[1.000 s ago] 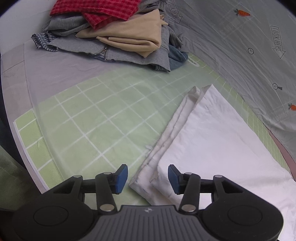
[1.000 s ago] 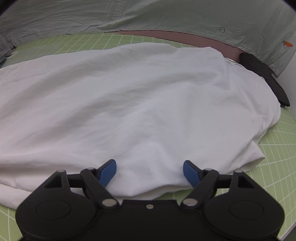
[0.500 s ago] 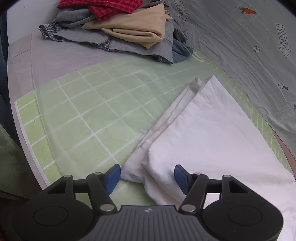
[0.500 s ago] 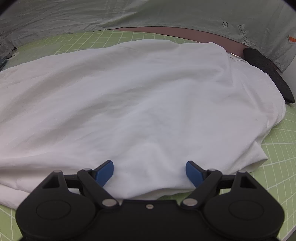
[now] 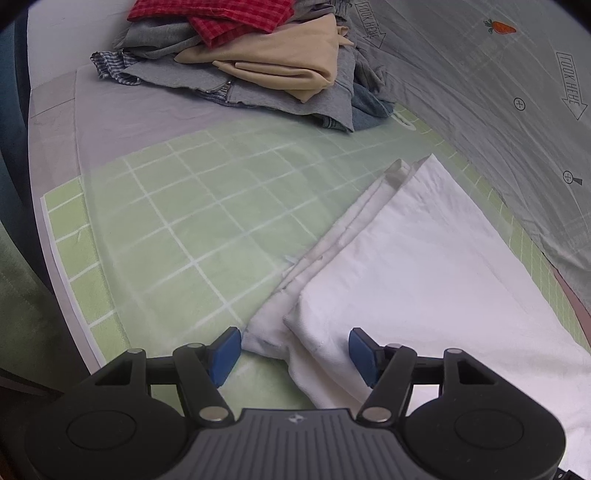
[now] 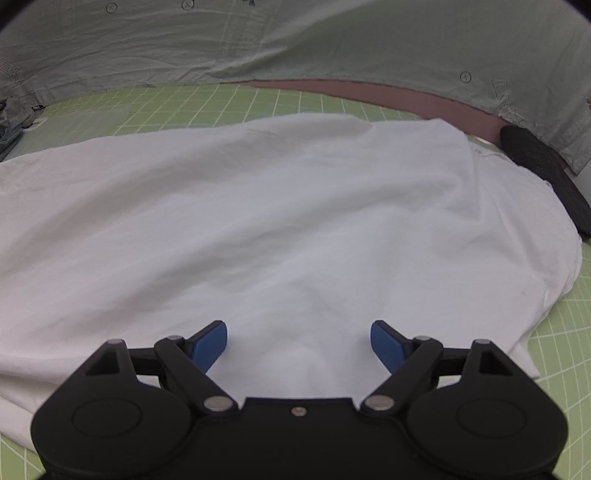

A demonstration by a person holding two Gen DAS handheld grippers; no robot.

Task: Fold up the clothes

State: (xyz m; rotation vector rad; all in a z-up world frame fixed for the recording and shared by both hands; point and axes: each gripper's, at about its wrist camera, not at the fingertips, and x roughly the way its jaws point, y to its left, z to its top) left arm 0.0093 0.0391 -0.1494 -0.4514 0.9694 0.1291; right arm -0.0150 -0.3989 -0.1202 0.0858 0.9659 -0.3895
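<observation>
White garment (image 5: 424,266), one; two spread grippers (image 5: 293,349) (image 6: 298,341).

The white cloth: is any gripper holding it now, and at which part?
Nothing is held. The left gripper is open around the white cloth corner; the right gripper is open above it.

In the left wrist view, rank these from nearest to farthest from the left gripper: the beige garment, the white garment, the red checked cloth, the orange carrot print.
From the left gripper:
1. White garment, its corner between the open fingers.
2. Beige garment, far ahead, on top of the clothes pile.
3. Red checked cloth, behind the beige one, at the pile's top.
The carrot print, far right on the grey sheet, is about as far as the red cloth; too close to call.
</observation>
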